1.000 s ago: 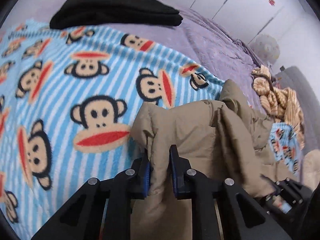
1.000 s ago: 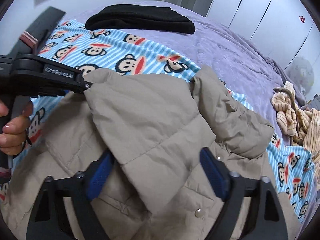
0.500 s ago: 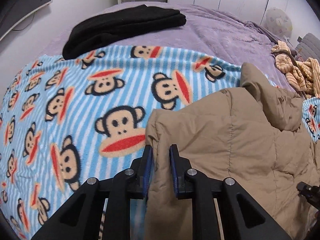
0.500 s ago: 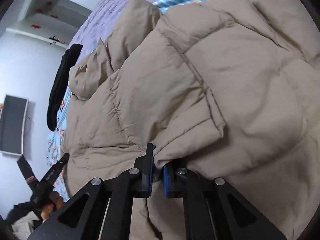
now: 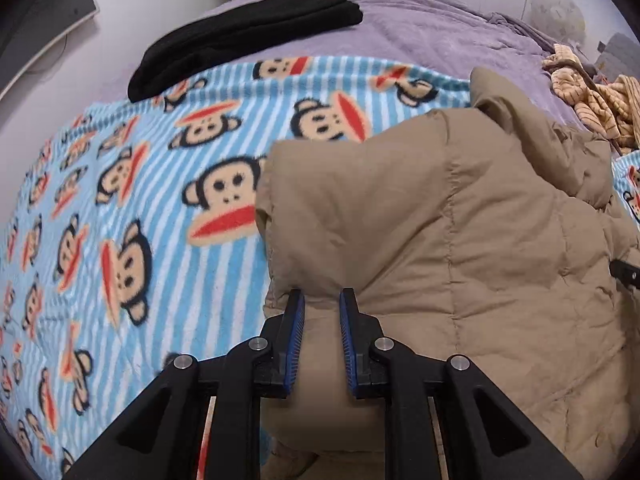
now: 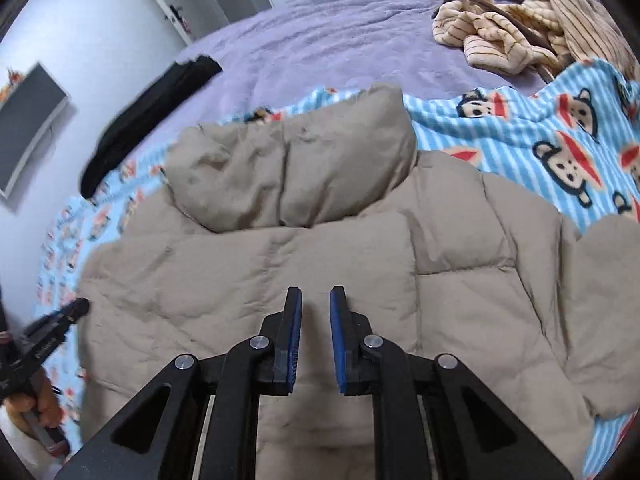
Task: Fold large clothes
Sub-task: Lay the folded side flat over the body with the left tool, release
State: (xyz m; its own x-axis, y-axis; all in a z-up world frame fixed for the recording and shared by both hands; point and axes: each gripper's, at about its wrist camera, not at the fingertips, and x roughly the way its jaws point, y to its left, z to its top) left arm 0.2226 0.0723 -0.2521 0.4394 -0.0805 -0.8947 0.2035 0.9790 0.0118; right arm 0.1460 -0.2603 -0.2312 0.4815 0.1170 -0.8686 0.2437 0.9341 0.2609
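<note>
While the tan puffer jacket (image 6: 320,264) lies spread on the monkey-print blanket (image 5: 132,216) that covers the near part of the bed (image 6: 320,44), both grippers hang just above it. The left gripper (image 5: 322,300) sits at the jacket's left edge, its jaws slightly parted with a fold of tan fabric bulging up between the blue pads (image 5: 295,340); whether they pinch that fold or merely straddle it cannot be told. The right gripper (image 6: 316,294) hovers over the quilted middle of the jacket, its jaws a narrow gap apart and holding nothing. In the right wrist view the jacket's hood (image 6: 292,172) is flopped onto the upper body, pointing away from the camera, and a sleeve (image 6: 600,320) lies folded at the right side. In the same view, the left gripper's black tip shows at the far left, beside the jacket's edge, with the person's hand (image 6: 36,408) on its handle. A folded black garment (image 5: 240,36) rests on the purple bedspread beyond the blanket, well apart from the jacket. A crumpled striped beige garment (image 6: 520,28) lies at the far right of the bed, touching the blanket's edge.
</note>
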